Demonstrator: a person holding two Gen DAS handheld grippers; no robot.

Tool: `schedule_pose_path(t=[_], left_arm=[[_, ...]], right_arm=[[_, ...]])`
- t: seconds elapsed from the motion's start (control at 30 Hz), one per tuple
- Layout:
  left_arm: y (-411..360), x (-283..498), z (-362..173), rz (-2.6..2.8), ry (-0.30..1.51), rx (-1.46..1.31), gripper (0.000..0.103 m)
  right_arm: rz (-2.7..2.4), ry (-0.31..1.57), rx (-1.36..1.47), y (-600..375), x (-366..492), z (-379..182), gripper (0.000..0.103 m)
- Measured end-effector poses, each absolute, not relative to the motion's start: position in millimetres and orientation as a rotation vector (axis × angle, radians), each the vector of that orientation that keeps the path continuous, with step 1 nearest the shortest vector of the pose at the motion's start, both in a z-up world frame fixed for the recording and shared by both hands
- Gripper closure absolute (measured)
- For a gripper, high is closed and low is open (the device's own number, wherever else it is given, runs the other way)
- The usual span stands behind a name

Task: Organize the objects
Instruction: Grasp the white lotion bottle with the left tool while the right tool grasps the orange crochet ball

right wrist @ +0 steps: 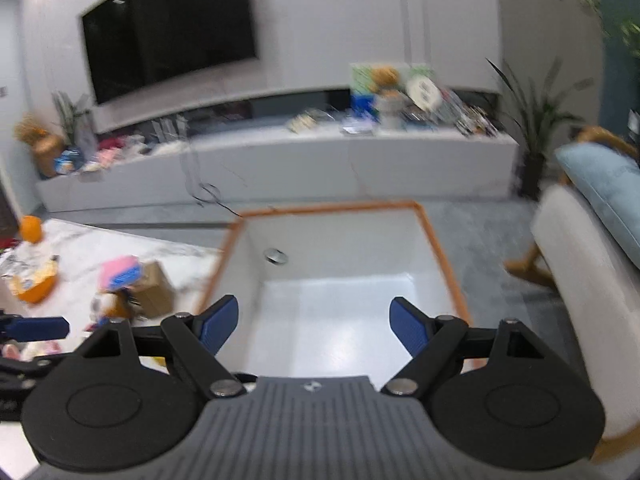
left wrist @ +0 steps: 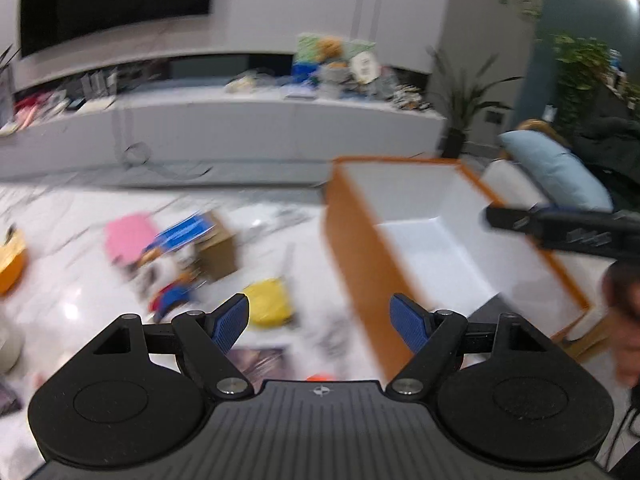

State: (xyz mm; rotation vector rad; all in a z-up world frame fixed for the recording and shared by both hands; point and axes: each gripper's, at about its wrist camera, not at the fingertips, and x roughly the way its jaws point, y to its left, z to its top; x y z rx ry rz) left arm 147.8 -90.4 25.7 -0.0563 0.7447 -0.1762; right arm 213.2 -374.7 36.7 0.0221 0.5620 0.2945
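An orange storage box (left wrist: 360, 248) with a white inside stands at the right end of the white marble table (left wrist: 72, 292). It also shows in the right wrist view (right wrist: 440, 248), seemingly empty. Loose objects lie on the table: a yellow item (left wrist: 267, 302), a pink item (left wrist: 128, 234), a brown carton (left wrist: 219, 254) and a blue package (left wrist: 186, 232). My left gripper (left wrist: 319, 322) is open and empty above the table, just left of the box. My right gripper (right wrist: 314, 324) is open and empty over the box's near edge.
An orange bowl (right wrist: 34, 286) sits at the table's left. A long white TV bench (right wrist: 280, 164) with clutter runs along the back wall. A white chair with a blue cushion (right wrist: 600, 184) stands right of the box. The other gripper shows at the right edge (left wrist: 560, 228).
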Motion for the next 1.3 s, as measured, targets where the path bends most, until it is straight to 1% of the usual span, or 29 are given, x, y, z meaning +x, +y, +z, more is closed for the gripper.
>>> schedule_pose_path(t=[0.13, 0.23, 0.43, 0.73, 0.93, 1.0, 1.17, 1.2, 1.3], left_arm=[[-60, 140, 9, -0.132, 0.791, -0.089, 0.011], [-44, 132, 0, -0.116, 0.807, -0.08, 0.011], [-25, 105, -16, -0.106, 0.847, -0.059, 0.011], [-7, 93, -29, -0.114, 0.87, -0.025, 0.011], [2, 94, -39, -0.1, 0.826, 0.008, 0.011], [5, 95, -43, -0.116, 0.832, 0.0, 0.011], [6, 96, -55, -0.141, 0.847, 0.006, 0.011], [5, 96, -57, -0.141, 0.847, 0.012, 0.011], [5, 97, -62, -0.144, 0.847, 0.03, 0.011]], right_arm=[[0.388, 0.514, -0.064, -347, 200, 37, 0.019], [0.437, 0.516, -0.104, -329, 191, 33, 0.019], [0.497, 0.555, -0.126, -295, 175, 21, 0.019], [0.546, 0.609, -0.192, -255, 156, -1, 0.019], [0.528, 0.694, -0.176, -242, 157, -22, 0.019], [0.527, 0.68, -0.209, -234, 152, -27, 0.015], [0.552, 0.688, -0.27, -216, 145, -40, 0.015], [0.55, 0.683, -0.28, -214, 143, -42, 0.013], [0.527, 0.662, -0.313, -208, 140, -46, 0.011]])
